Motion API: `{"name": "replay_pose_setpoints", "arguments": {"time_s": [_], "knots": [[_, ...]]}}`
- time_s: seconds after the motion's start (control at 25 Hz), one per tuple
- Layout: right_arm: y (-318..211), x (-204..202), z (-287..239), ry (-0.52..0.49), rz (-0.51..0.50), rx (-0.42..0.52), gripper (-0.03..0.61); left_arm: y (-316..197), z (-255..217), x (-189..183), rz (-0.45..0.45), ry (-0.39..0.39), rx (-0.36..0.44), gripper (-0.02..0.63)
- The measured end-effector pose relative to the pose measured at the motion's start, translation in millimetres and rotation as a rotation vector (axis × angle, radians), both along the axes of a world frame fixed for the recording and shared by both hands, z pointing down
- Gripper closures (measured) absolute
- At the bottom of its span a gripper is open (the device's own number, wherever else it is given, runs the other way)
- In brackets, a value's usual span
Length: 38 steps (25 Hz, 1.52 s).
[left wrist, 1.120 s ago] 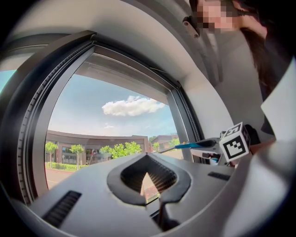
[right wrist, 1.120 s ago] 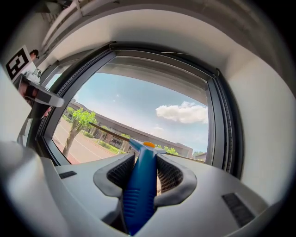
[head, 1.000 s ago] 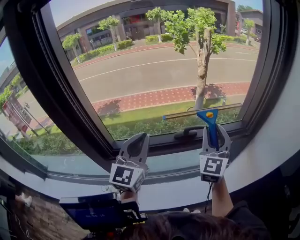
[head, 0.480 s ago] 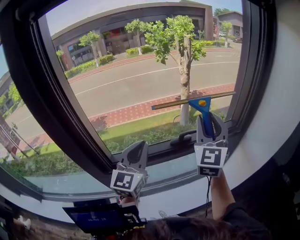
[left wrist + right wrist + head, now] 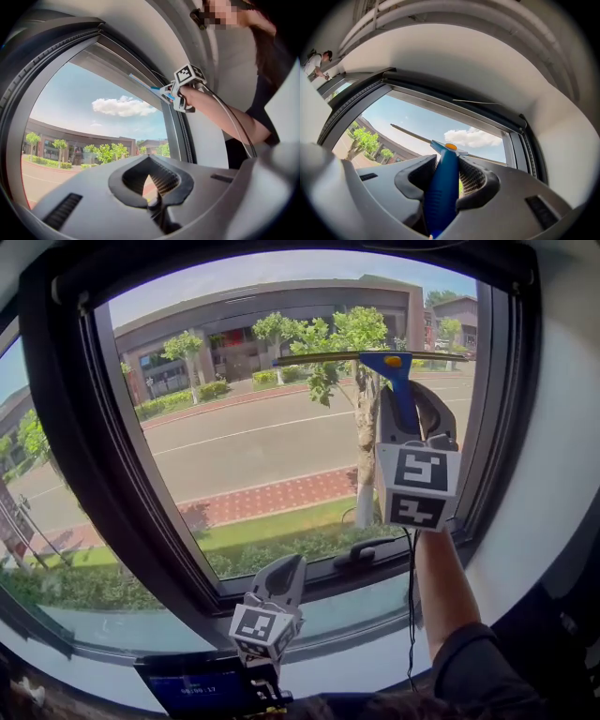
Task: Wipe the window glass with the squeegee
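Two grippers: right gripper (image 5: 409, 401) clamped on the squeegee (image 5: 397, 381) handle; left gripper (image 5: 282, 576) closed on nothing, held low.
Squeegee: blade level, high on the window glass (image 5: 253, 437), near the top frame.
Change: lifted from pane bottom to top within a second.
Meaning: likely set for a downward pull.

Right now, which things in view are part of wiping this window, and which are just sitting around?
In the job:
squeegee, raised near the pane's top
window glass
right gripper, shut on the squeegee handle

Not in the job:
left gripper, shut and empty, held low
window handle on the lower frame
screen device at the bottom edge
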State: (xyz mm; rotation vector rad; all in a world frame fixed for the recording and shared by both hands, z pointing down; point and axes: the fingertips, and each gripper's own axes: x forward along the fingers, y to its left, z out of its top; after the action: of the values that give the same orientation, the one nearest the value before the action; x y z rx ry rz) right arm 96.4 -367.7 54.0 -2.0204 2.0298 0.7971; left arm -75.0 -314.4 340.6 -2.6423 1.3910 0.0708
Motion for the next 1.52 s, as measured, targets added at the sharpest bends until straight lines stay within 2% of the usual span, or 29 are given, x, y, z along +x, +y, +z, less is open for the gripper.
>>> {"name": "replay_pose_setpoints", "arguments": {"time_s": [0.32,0.48,0.64,0.8,1.08,1.52], "knots": [[-8,-17,-97,0.044,0.014,0.122,0.437,3,-9,16,0.015,0.014,0.026,0.612],[-14,-20,-129,0.016,0.008,0.158,0.437,3,-20,14,0.012,0.019,0.051,0.612],[-24,-12,-153,-0.033,-0.003,0.153,0.437,4,-22,7,-0.01,0.025,0.059,0.612],[-30,-6,-163,-0.035,-0.014,0.166,0.437,4,-15,-1,-0.025,0.01,0.055,0.612],[-36,-6,-167,-0.018,-0.041,0.18,0.437,2,-14,-8,-0.067,0.025,0.04,0.612],[-36,-11,-143,0.017,-0.039,0.174,0.437,3,-20,2,-0.03,0.019,0.051,0.612]]}}
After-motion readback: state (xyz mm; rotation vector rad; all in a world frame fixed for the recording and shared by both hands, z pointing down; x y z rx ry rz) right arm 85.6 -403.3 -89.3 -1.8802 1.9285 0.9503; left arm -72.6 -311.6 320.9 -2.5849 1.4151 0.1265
